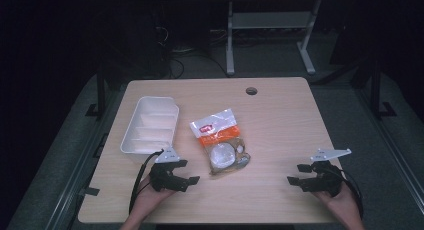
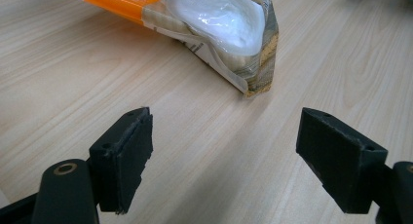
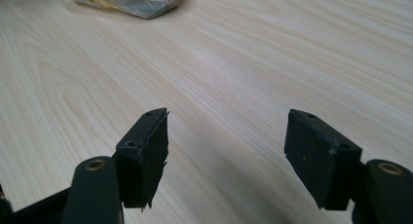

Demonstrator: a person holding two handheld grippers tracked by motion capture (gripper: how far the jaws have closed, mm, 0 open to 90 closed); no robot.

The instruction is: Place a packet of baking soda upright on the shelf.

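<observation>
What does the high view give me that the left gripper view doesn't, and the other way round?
High view alone: the white divided tray left of the snack bag, the round hole near the table's far edge, the right gripper open at the near right, and both hands. Left gripper view alone: a close look at the bag's near corner with its white contents, ahead of the left gripper, whose jaws stand apart over bare wood. Shared: bag, wooden table, open left gripper.
</observation>
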